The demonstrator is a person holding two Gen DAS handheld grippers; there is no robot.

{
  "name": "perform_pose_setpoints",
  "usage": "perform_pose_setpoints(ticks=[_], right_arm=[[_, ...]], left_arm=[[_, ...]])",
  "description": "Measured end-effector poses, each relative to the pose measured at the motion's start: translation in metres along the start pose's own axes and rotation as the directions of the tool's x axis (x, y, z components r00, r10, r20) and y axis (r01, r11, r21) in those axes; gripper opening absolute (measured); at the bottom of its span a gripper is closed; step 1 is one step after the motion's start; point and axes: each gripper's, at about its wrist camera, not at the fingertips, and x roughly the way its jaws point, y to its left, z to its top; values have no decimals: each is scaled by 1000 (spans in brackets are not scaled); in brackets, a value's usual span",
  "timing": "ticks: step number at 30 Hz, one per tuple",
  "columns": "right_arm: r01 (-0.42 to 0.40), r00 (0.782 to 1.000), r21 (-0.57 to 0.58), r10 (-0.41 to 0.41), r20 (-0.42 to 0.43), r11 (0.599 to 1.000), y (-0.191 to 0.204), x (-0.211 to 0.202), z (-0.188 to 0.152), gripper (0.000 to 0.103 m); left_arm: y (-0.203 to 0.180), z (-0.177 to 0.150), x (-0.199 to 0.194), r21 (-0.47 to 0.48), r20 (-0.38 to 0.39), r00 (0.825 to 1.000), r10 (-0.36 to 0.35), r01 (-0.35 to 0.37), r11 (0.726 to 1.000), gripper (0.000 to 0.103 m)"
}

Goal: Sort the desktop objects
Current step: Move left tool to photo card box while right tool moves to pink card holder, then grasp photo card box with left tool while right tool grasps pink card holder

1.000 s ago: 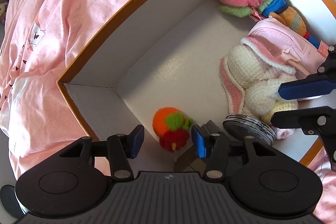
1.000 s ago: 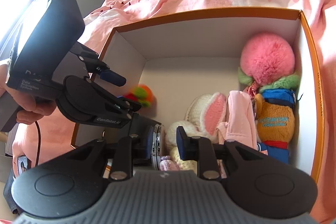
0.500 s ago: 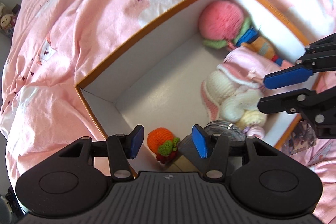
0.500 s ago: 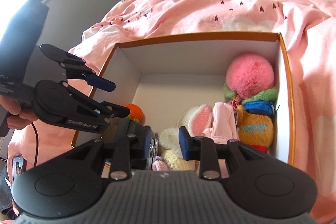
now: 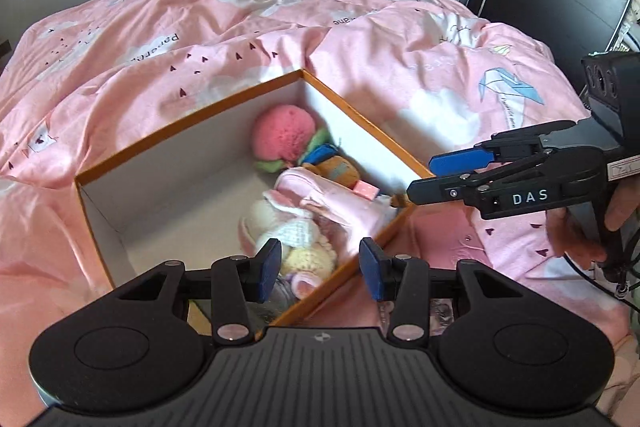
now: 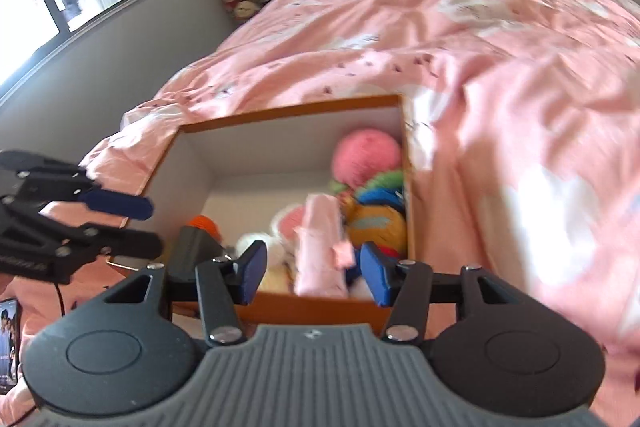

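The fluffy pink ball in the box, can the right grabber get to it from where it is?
Probably yes. The fluffy pink ball sits on top in the far corner of the box, which has no lid, and nothing covers it. The right gripper is open and empty, so it could reach in over the near wall.

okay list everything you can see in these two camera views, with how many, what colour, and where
box: one, orange rim, white inside, on the bed
duvet: one, pink, printed, under the box
pompom: one, pink, far corner of box
plush toys: a pile, orange, blue, cream, pink, along box's right side
crochet ball: one, orange, box's left side
left gripper: black, blue pads, open, empty
right gripper: black, blue pads, open, empty
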Motion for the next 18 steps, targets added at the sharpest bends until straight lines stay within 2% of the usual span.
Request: perform_pose_setpoints(ticks=[5, 9, 12, 15, 18], right_arm=[[79, 994, 53, -74, -80, 996, -18, -4, -32, 56], [154, 978, 102, -136, -159, 983, -31, 1, -52, 57], [175, 968, 156, -141, -206, 972, -43, 5, -62, 57], [199, 959, 201, -148, -240, 959, -55, 11, -68, 57], [210, 953, 237, -144, -267, 949, -64, 16, -71, 57]], left_arm=[[-17, -22, 15, -78, -4, 997, -73, 72, 994, 51], [-25, -41, 37, -167, -39, 991, -130, 122, 978, 53], [-27, -53, 54, -225, -61, 989, -136, 119, 967, 65], [-25, -65, 75, -309, -99, 986, -132, 96, 946, 66], [-20, -76, 91, -398, -131, 977, -168, 103, 911, 66]])
